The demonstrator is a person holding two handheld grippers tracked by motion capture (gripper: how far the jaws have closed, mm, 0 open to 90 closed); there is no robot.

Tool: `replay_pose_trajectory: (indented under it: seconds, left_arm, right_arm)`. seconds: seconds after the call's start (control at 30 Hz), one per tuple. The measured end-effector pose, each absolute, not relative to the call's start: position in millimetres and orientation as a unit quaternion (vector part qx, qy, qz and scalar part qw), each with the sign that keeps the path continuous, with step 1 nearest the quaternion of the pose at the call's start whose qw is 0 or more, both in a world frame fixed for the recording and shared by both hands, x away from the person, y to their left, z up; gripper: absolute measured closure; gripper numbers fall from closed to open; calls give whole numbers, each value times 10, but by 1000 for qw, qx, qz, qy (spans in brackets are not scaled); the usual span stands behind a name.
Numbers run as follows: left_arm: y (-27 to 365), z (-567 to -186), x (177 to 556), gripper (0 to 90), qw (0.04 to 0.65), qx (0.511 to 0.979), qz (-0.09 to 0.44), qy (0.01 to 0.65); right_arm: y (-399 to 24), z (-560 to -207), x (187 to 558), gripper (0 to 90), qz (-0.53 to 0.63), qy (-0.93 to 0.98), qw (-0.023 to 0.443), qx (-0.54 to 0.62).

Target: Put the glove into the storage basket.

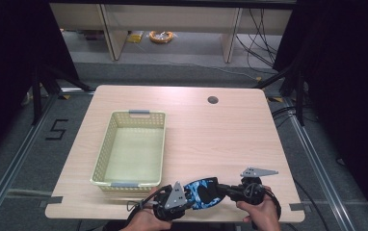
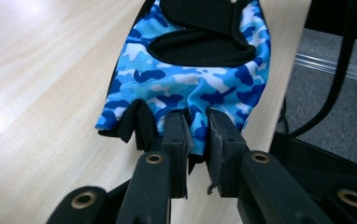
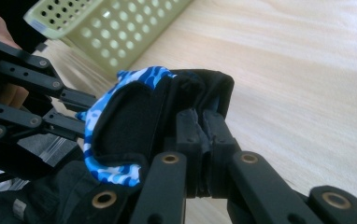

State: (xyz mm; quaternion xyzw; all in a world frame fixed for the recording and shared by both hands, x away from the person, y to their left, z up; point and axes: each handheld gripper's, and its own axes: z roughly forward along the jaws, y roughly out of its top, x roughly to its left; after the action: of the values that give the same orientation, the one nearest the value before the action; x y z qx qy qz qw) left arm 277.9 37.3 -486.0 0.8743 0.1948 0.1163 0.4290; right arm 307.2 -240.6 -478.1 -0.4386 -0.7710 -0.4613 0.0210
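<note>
Glove (image 1: 201,192) held at near table (image 1: 211,139) edge, long axis left-right between hands. Left gripper (image 2: 197,140) pinches finger end, right gripper (image 3: 203,126) clamps cuff. Basket (image 1: 106,149) lies up-left, nearer left hand.

Both grippers clamped on one glove.
Left gripper (image 1: 187,192) pinches the glove (image 1: 202,191) at its finger end; right gripper (image 1: 225,191) clamps its opposite black edge.
</note>
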Motion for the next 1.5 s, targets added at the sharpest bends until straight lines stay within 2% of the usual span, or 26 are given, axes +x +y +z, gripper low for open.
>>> replay_pose_trajectory:
  seconds: [0.17, 0.37, 0.5, 0.83, 1.03, 1.13, 1.5]
  left_arm:
    - [510, -4659, 2750, 777, 434, 873, 119, 191]
    - [694, -4482, 2738, 777, 435, 870, 127, 197]
    - [833, -4360, 2780, 776, 428, 874, 139, 184]
    - [1244, -4195, 2919, 775, 423, 860, 168, 231]
    - [1476, -4115, 2969, 776, 418, 859, 166, 245]
    - [1663, -4080, 3022, 774, 410, 858, 178, 253]
    - [2005, -4157, 3186, 774, 375, 861, 192, 284]
  right_arm:
    - [-2325, -4591, 3002, 872, -480, -772, 9, -416]
    - [-2195, -4494, 2962, 872, -499, -762, 21, -413]
    - [-2022, -4333, 3051, 872, -501, -771, 15, -394]
    - [-1591, -3965, 3317, 872, -488, -800, -2, -349]
    - [-1336, -3897, 3433, 872, -483, -814, -8, -324]
    - [-1120, -3852, 3521, 872, -485, -813, 7, -323]
    - [-677, -3947, 3712, 872, -466, -820, 22, -332]
